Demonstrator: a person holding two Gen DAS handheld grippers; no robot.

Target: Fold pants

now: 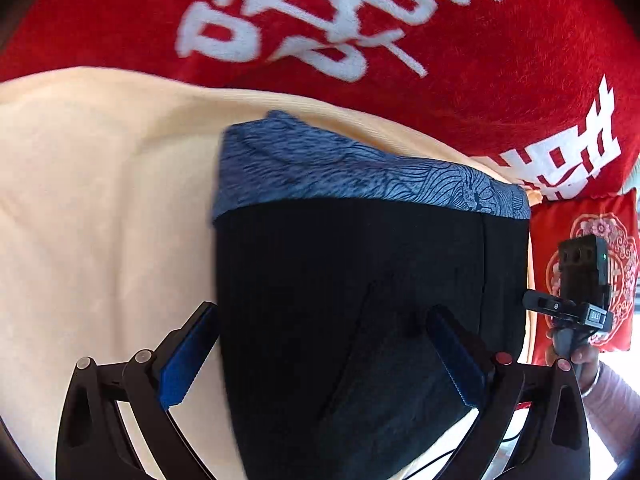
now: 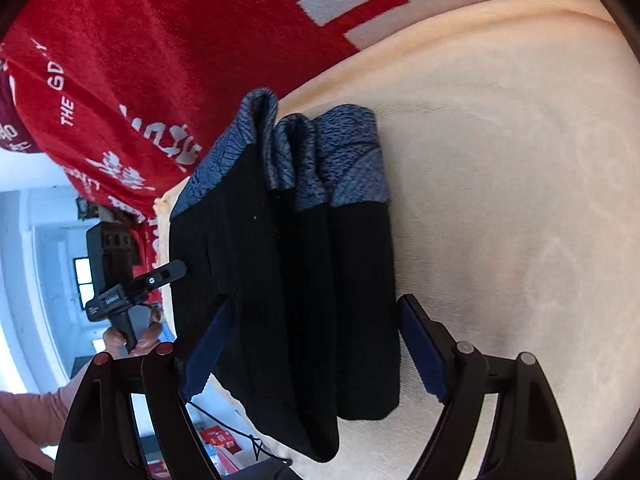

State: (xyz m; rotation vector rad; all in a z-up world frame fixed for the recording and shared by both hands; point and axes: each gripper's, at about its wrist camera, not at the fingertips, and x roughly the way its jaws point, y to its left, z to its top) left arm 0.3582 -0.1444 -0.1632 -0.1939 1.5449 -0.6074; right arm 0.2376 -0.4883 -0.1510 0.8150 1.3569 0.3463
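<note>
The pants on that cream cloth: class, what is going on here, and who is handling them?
A person holds a two-finger tool in each hand and is folding dark pants with a blue patterned waistband. The pants lie folded in layers on a cream cloth over a red blanket. The left tool and the right tool are both open, their fingers either side of the stack's near end, gripping nothing.

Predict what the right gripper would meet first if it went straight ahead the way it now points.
Most likely the folded black pants: the right gripper is open with its fingers either side of them. The cream blanket lies beneath. How far off they are is unclear.
</note>
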